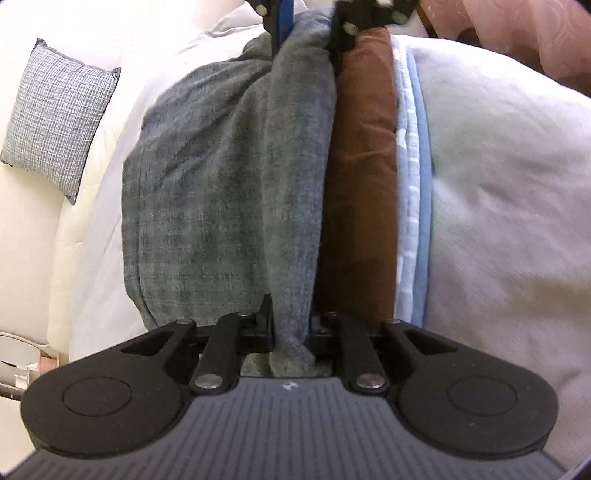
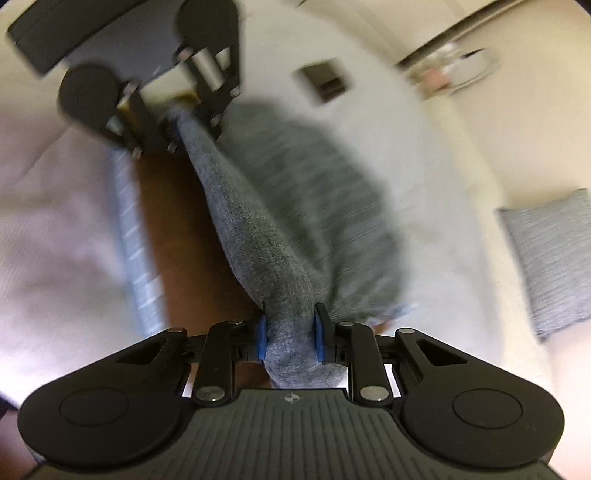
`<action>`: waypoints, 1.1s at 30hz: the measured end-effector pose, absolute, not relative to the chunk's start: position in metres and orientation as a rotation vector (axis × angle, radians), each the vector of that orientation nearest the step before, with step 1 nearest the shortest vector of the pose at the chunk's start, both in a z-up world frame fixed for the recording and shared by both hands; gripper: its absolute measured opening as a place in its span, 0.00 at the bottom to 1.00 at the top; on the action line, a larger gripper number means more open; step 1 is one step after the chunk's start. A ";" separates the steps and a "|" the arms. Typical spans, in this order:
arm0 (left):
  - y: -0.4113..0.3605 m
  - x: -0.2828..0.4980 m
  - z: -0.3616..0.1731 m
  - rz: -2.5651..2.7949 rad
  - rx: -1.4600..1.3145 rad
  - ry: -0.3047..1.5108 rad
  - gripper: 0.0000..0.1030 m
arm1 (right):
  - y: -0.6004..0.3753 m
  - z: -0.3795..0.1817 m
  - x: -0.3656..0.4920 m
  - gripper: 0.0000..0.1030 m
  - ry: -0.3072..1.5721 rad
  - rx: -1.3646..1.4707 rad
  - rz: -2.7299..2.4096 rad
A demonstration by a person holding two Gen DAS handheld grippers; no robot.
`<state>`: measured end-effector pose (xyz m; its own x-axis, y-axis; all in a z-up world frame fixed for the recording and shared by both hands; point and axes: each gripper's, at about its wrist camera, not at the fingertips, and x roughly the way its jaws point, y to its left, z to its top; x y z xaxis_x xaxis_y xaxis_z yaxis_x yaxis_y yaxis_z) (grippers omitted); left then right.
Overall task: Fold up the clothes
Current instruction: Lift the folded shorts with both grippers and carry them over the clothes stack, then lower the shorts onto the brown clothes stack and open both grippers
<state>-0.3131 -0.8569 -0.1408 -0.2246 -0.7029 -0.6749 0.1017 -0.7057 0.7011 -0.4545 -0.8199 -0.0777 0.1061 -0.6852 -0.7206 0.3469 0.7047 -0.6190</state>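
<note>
A grey knit garment [image 1: 221, 192] hangs stretched between my two grippers above a bed. My left gripper [image 1: 291, 325] is shut on one end of it. My right gripper [image 2: 290, 334], with blue pads [image 2: 261, 338], is shut on the other end [image 2: 280, 258]. Each gripper shows at the top of the other's view: the right gripper [image 1: 306, 40] in the left wrist view, the left gripper [image 2: 184, 118] in the right wrist view. Below the garment lie a folded brown cloth [image 1: 362, 177] and a light blue cloth [image 1: 413, 184]. The right wrist view is motion-blurred.
The bed has a white cover [image 1: 509, 206]. A grey-blue checked cushion [image 1: 55, 118] lies at the left, also in the right wrist view [image 2: 554, 258]. Pink fabric [image 1: 517, 33] is at the top right. A dark square object [image 2: 323, 79] lies on the bed.
</note>
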 end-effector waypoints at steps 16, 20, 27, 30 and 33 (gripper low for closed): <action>-0.842 -0.288 -0.131 -1.988 1.491 -0.604 0.17 | -0.815 -0.071 -0.458 0.33 1.231 -0.205 -0.805; -0.842 -0.279 -0.126 -1.965 1.529 -0.580 0.19 | -0.812 -0.070 -0.458 0.33 1.232 -0.189 -0.831; -0.840 -0.240 -0.097 -1.872 1.461 -0.336 0.19 | -0.805 -0.054 -0.473 0.34 1.206 -0.057 -0.927; -0.847 -0.234 -0.076 -1.857 1.319 -0.172 0.19 | -0.795 -0.039 -0.482 0.34 1.126 0.051 -0.962; -0.862 -0.248 -0.062 -1.884 1.201 -0.065 0.21 | -0.794 -0.023 -0.486 0.34 1.004 0.168 -0.987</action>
<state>-0.2475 -0.8624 -0.0616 -0.1496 -0.6888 -0.7094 0.6384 -0.6151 0.4627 -0.4856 -0.7942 -0.0228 0.1647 -0.6168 -0.7697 0.7589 0.5777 -0.3006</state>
